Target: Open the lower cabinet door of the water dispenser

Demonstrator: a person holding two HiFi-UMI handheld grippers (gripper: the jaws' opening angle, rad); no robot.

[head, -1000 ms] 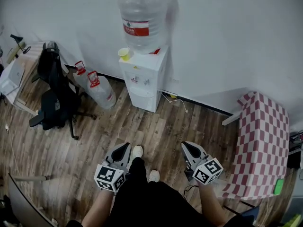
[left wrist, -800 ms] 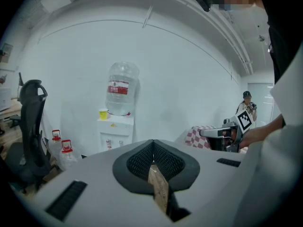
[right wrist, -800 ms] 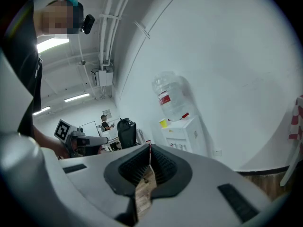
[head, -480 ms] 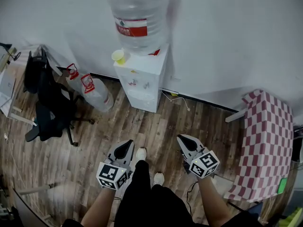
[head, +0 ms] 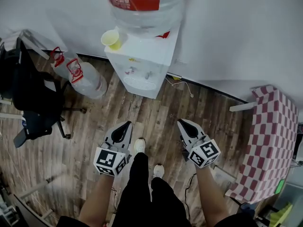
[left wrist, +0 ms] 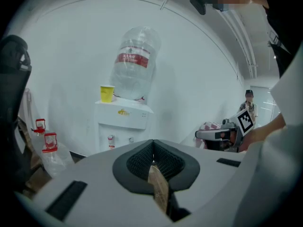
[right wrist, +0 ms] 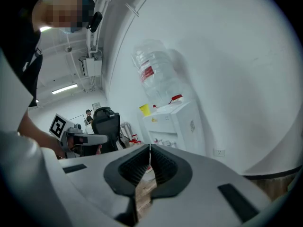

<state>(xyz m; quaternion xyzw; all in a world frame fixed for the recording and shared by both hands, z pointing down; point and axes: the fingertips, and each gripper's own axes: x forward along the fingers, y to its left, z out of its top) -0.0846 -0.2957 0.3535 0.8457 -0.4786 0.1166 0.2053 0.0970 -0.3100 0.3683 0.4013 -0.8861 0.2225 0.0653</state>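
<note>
Head view, looking steeply down at a wooden floor. At far left stands a black office chair (head: 33,93), and just right of it two spare water bottles (head: 83,79) lie against the wall. At upper centre is the white water dispenser (head: 142,65), with a yellow cup (head: 110,38) on its top beside the large bottle (head: 144,6).

The lower cabinet door (head: 143,91) is the bottom strip of the dispenser's front, closed and strongly foreshortened. No handle can be made out.

Below centre, the left gripper (head: 127,124) and then the right gripper (head: 181,123) point toward the dispenser, well apart from it. Each has its jaws pressed together on nothing.

At far right is a red-checked tablecloth (head: 274,141).

The door is probably a light, stiff hinged panel. It is best hooked at its free edge or a recess and pulled gently, so the top-heavy unit and cup stay put.
</note>
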